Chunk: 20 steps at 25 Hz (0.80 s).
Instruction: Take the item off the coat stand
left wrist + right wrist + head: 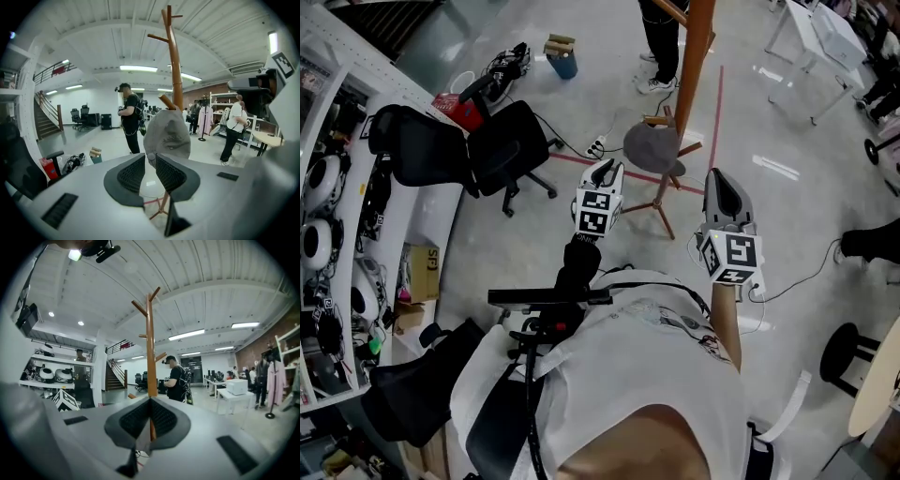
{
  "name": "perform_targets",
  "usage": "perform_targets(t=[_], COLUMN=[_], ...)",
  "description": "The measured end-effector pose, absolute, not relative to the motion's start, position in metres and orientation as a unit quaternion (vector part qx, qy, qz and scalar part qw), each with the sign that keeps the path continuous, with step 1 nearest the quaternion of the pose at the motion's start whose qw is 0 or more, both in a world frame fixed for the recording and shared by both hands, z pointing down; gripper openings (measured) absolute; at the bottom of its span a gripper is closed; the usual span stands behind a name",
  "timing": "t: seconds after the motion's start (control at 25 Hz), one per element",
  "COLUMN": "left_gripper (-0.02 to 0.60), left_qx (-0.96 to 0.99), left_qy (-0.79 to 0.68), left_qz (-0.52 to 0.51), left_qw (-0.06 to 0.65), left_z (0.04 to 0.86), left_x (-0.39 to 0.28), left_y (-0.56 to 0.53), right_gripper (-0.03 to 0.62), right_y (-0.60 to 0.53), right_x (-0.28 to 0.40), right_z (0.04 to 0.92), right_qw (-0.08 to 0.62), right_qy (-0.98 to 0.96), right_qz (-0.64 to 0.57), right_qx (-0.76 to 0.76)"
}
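Decent bare floor on the near side of the coat stand [695,56]. A black office chair [502,141] sits off to the left, and the shelving [328,202] runs along the left edge. There's a white table [814,33] far right, and a person [661,42] stands just past the pole. The grey cap [167,136] hangs on a low peg of the stand. The left gripper [150,157] reaches out tilted slightly down, fingers only a narrow crack apart. The cap's crown is right at the tips, can't tell if it's touching. The right gripper [150,400] is held level, further right, fingers pressed together on nothing, aimed at the pole.
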<state>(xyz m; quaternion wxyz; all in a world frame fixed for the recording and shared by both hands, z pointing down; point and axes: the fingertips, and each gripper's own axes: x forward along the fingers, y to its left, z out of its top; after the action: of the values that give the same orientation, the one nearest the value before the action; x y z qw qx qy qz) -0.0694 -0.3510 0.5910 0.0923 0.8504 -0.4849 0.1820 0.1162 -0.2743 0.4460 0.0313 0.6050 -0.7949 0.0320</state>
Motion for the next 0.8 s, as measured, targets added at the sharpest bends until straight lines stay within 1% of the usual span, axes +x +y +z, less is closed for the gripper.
perform_targets(t=[0.12, 0.28, 0.36, 0.4, 0.68, 0.72, 0.76, 0.8], left_gripper=[0.092, 0.188, 0.218, 0.222, 0.221, 0.185, 0.135, 0.118], left_qx=[0.851, 0.86, 0.864, 0.864, 0.876, 0.878, 0.879, 0.88], left_qy=[-0.48, -0.454, -0.444, -0.441, -0.425, -0.422, -0.422, -0.421], left_qz=[0.184, 0.195, 0.2, 0.2, 0.17, 0.168, 0.167, 0.166], left_qw=[0.109, 0.125, 0.132, 0.134, 0.15, 0.149, 0.147, 0.146], left_z=[0.602, 0.616, 0.623, 0.625, 0.62, 0.619, 0.618, 0.617], left_x=[-0.067, -0.054, -0.048, -0.045, -0.031, -0.03, -0.029, -0.029], left_y=[-0.358, -0.367, -0.373, -0.377, -0.402, -0.403, -0.402, -0.401], right_gripper=[0.005, 0.005, 0.005, 0.005, 0.005, 0.005, 0.005, 0.005], right_y=[-0.278, -0.281, -0.281, -0.281, -0.278, -0.276, -0.275, -0.274], right_x=[0.12, 0.126, 0.129, 0.132, 0.155, 0.158, 0.16, 0.163], right_z=[0.447, 0.451, 0.453, 0.454, 0.454, 0.456, 0.457, 0.457], right_qw=[0.033, 0.037, 0.042, 0.045, 0.051, 0.051, 0.052, 0.051], right_qy=[-0.792, -0.788, -0.787, -0.785, -0.766, -0.763, -0.761, -0.759], right_qz=[0.033, 0.036, 0.037, 0.037, 0.041, 0.041, 0.042, 0.043], right_qx=[0.608, 0.613, 0.615, 0.616, 0.64, 0.643, 0.646, 0.648])
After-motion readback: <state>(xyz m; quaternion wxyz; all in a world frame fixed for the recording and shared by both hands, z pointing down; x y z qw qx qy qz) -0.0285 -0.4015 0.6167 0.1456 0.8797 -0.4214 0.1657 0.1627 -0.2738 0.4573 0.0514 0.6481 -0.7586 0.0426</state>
